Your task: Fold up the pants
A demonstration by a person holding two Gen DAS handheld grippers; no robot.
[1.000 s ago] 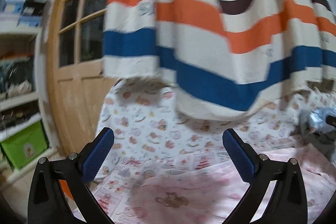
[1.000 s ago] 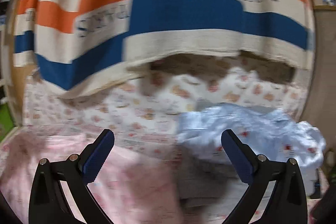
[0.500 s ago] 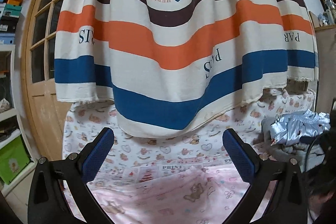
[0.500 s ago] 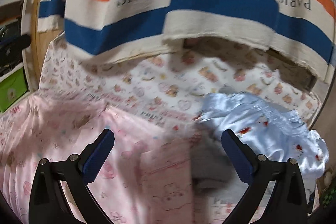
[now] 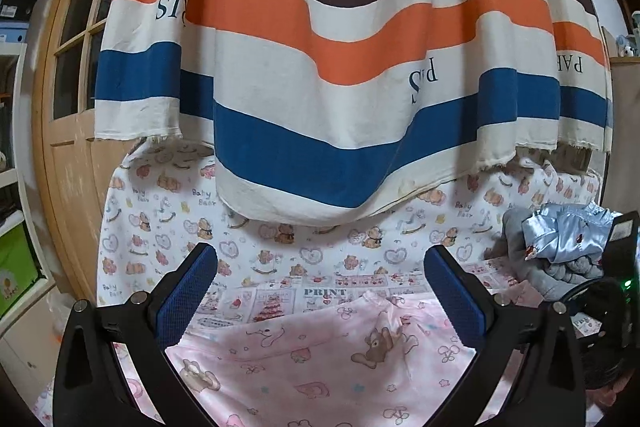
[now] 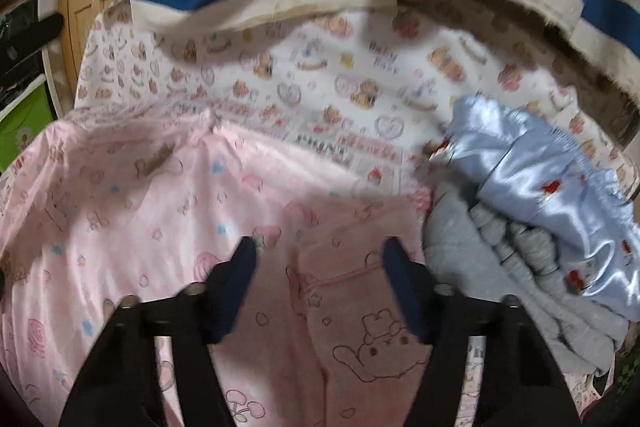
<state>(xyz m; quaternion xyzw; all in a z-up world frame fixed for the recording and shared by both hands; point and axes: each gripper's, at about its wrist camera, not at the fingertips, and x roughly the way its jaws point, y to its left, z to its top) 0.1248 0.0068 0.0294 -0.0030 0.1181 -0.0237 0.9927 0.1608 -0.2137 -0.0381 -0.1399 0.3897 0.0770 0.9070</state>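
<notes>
Pink pants point(image 6: 360, 311): lower centre of the right wrist view, lying flat on the pink sheet, printed with a line-drawn bear; blurred.
Pink sheet point(image 5: 320, 359): fills the bottom of the left wrist view, bear and cherry print; spreads over the left half of the right wrist view point(image 6: 120, 211).
Left gripper point(image 5: 320, 291): blue pads spread wide, nothing between them, above the pink sheet.
Right gripper point(image 6: 318, 287): jaws parted, narrower than the left, poised over the pink pants; contact cannot be judged through the blur.
Striped cloth point(image 5: 340, 67): hangs across the top of both views, cream with orange, blue and brown bands.
Blue satin garment point(image 6: 540, 195): right side, resting on a grey knit garment point(image 6: 516, 267).
Wooden door point(image 5: 68, 107): left edge.
</notes>
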